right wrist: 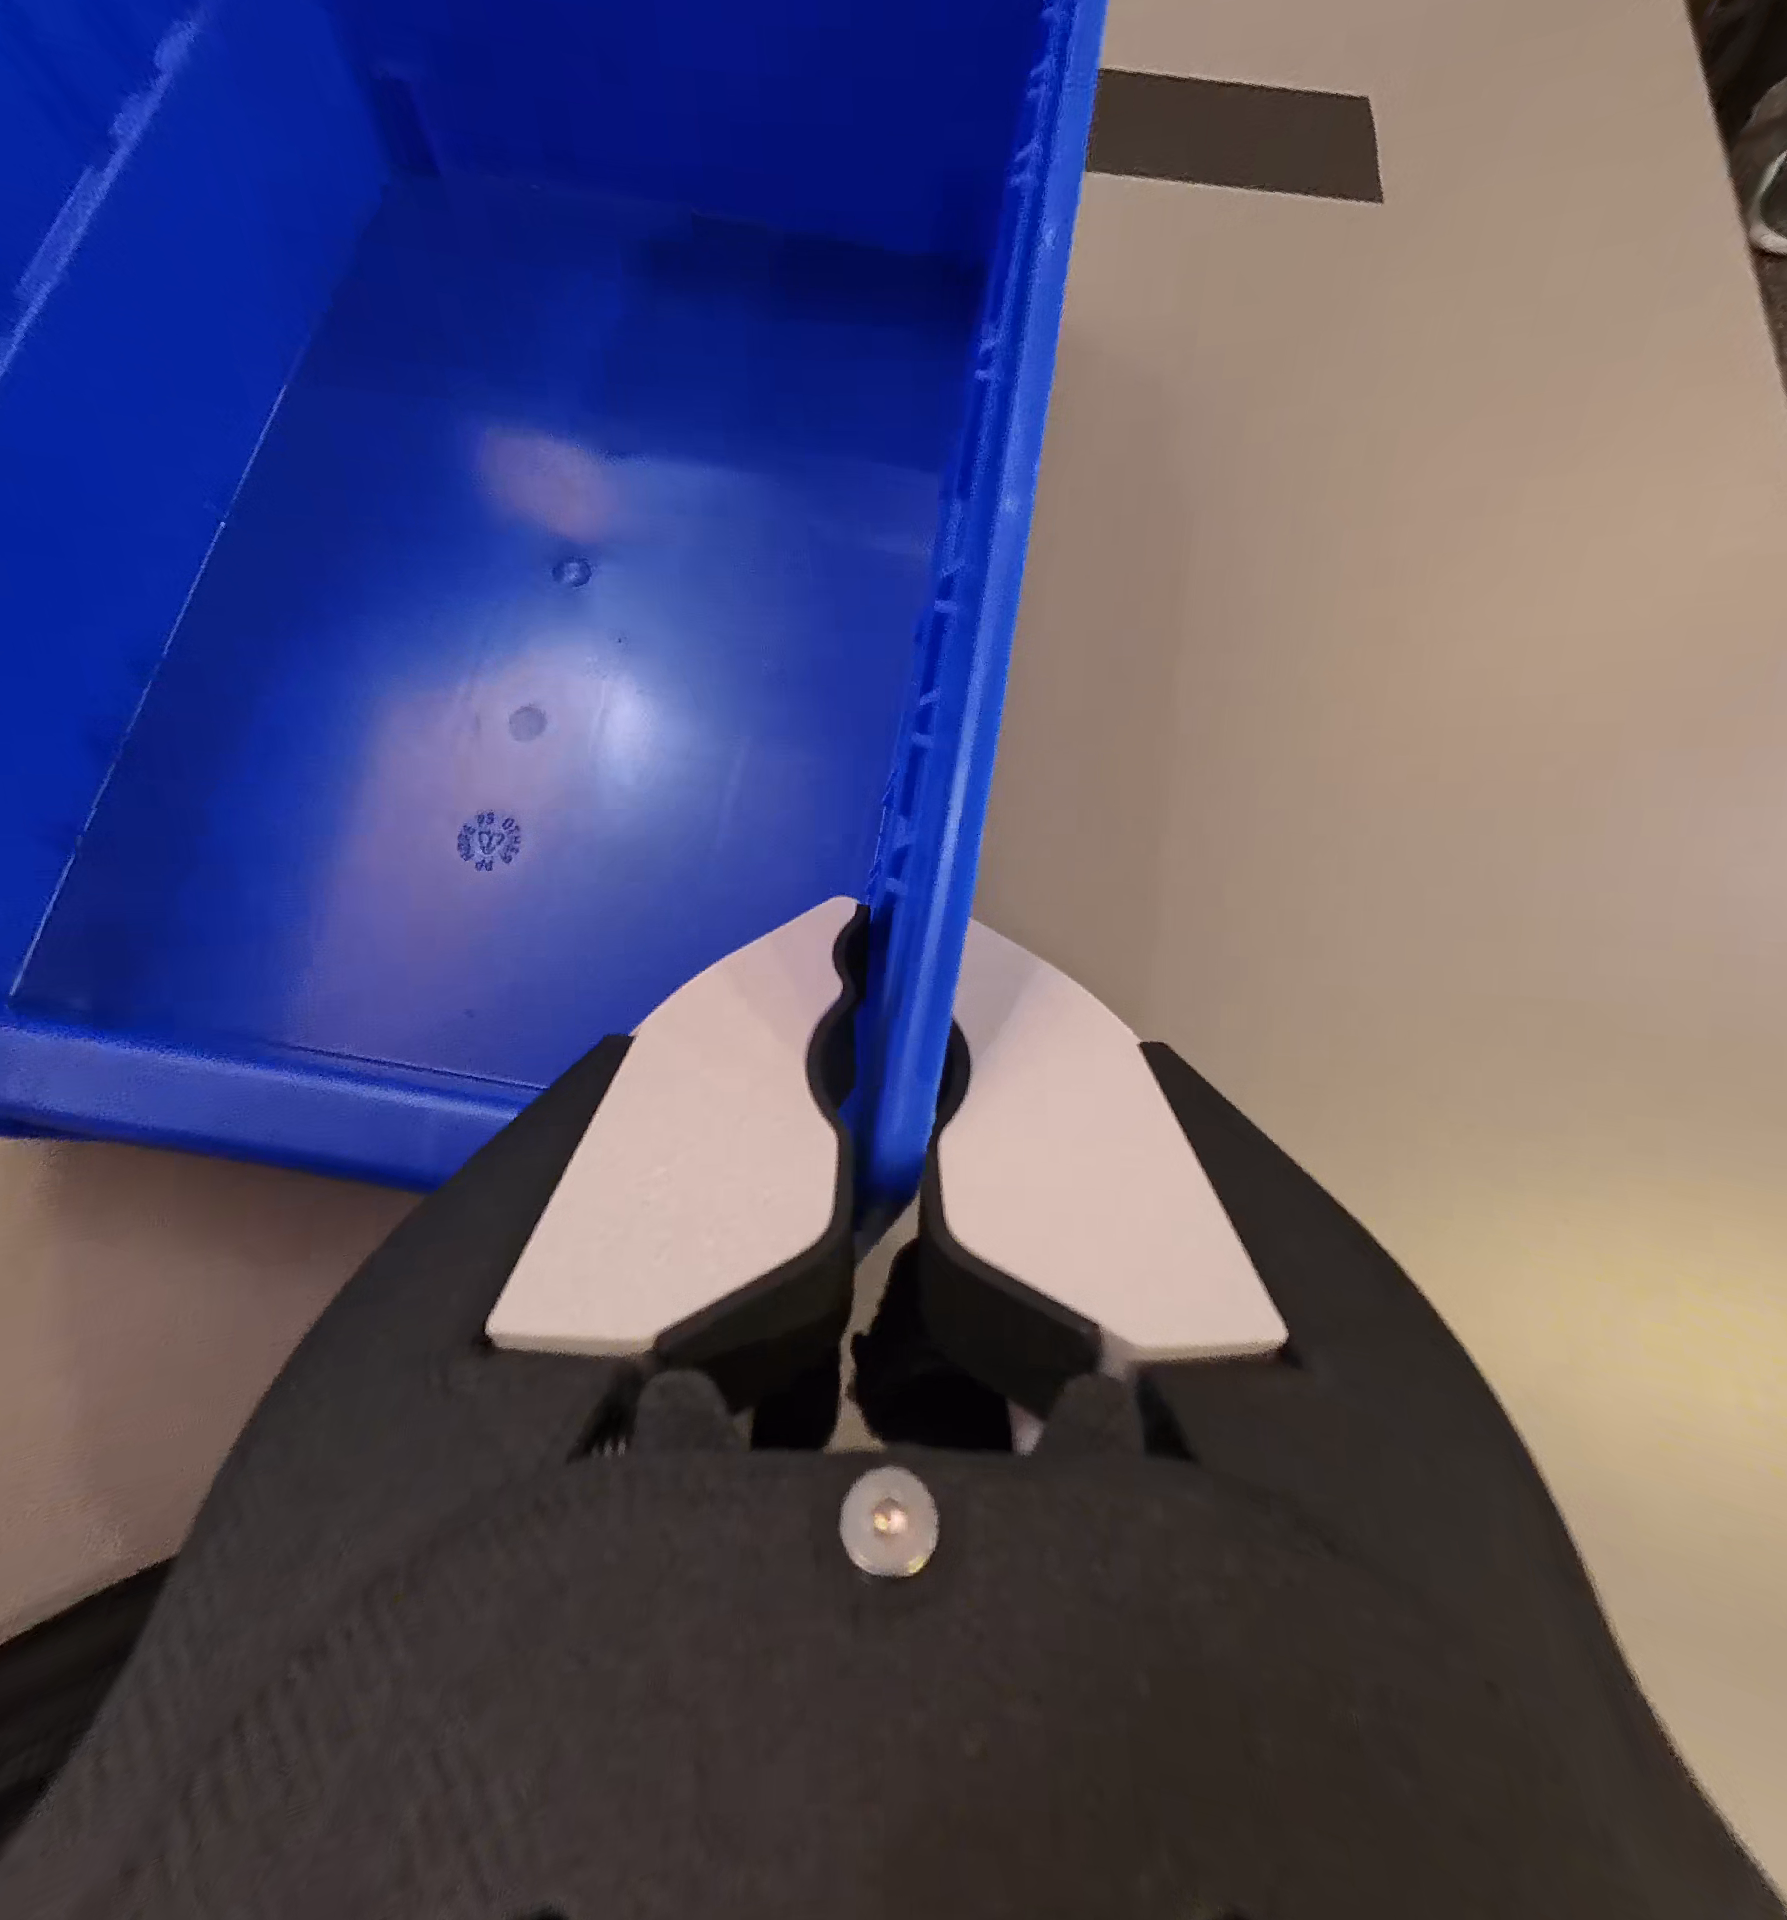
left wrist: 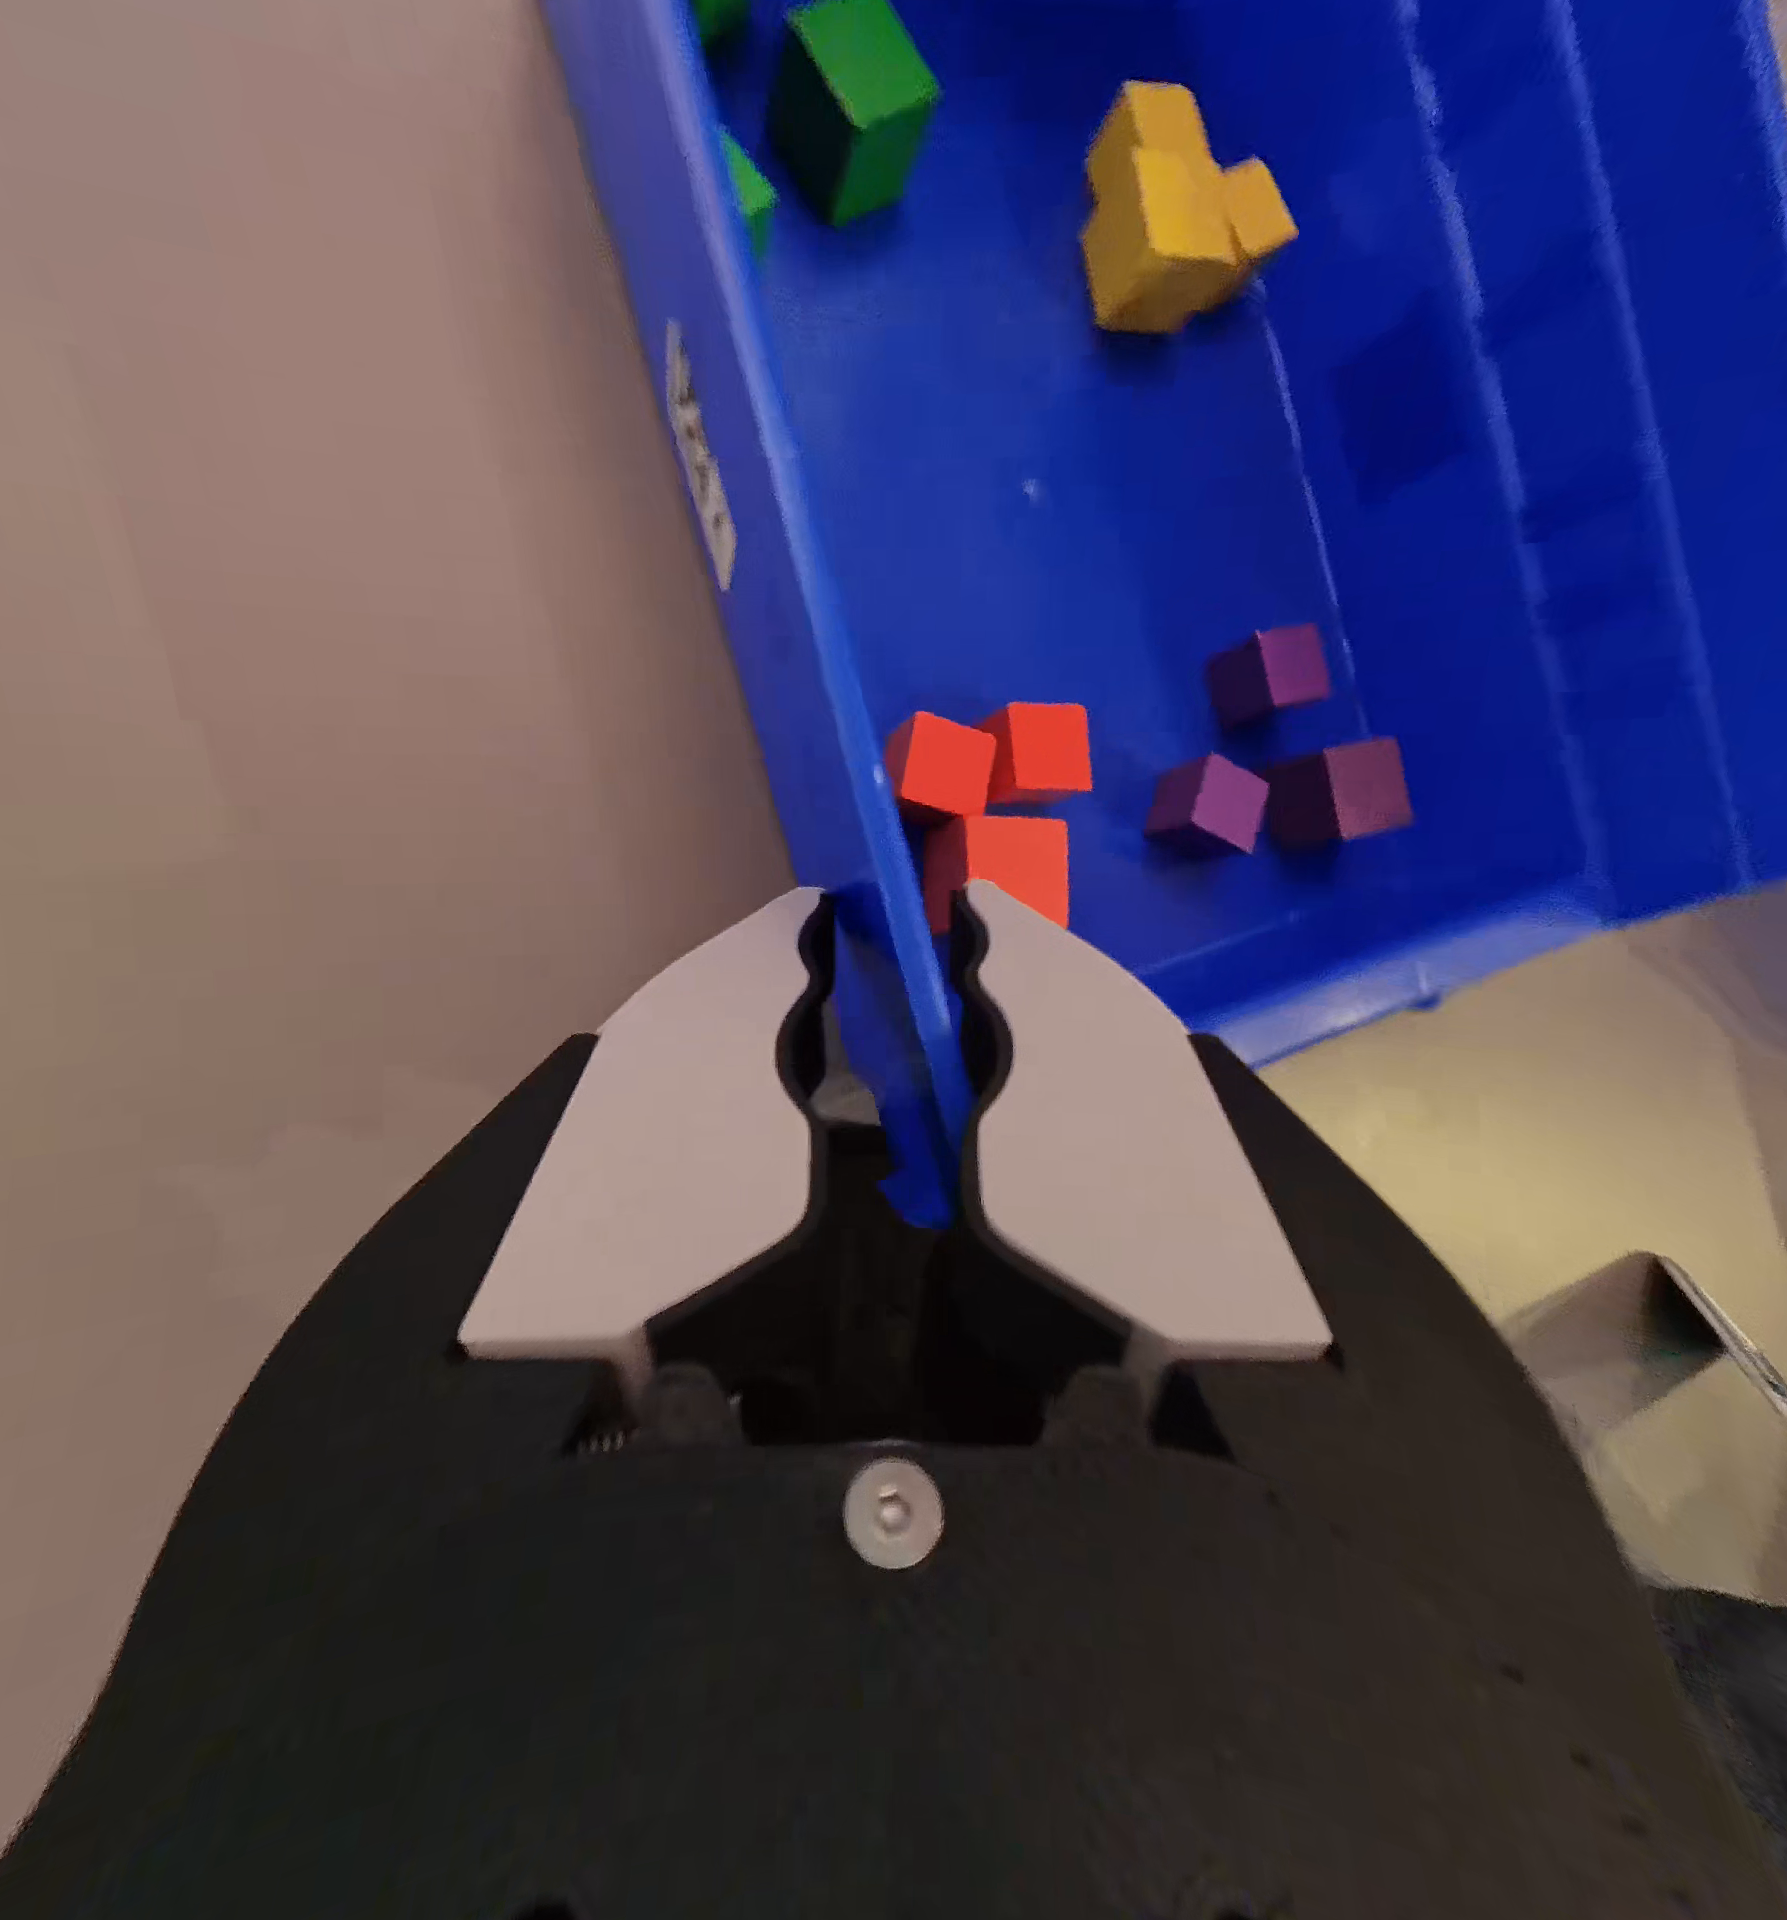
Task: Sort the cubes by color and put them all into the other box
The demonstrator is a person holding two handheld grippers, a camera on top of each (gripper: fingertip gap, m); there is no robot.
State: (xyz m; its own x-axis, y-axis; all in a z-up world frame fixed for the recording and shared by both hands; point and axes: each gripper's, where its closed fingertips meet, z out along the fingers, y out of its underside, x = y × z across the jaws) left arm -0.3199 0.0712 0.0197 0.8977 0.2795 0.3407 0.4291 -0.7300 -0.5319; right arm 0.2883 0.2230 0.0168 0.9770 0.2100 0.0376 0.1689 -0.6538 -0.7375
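**Trainee:** What fills the 2 views?

**Operator:** Largest first: 2 blue boxes side by side on a beige table (right wrist: 1388, 727). The box with cubes (left wrist: 1076, 540) shows in my left wrist view; the empty box (right wrist: 515, 582) fills my right wrist view, with nothing on its floor.

**Trainee:** And the grippers?

**Operator:** My left gripper (left wrist: 894, 899) straddles the outer wall of the box with cubes, fingers narrowed on the rim; I judge it pinched, though blur leaves the left pad's contact uncertain. My right gripper (right wrist: 904, 925) is pinched on the side wall of the empty box, both pads against it.

**Trainee:** Where are the cubes?

**Operator:** All together in 1 box, already grouped: green cubes (left wrist: 853, 114), a yellow cluster (left wrist: 1175, 213), 3 purple cubes (left wrist: 1284, 743), 3 red cubes (left wrist: 993, 790) just beyond my left fingertips. Sorting looks done; whether this counts as the destination box, I cannot tell.
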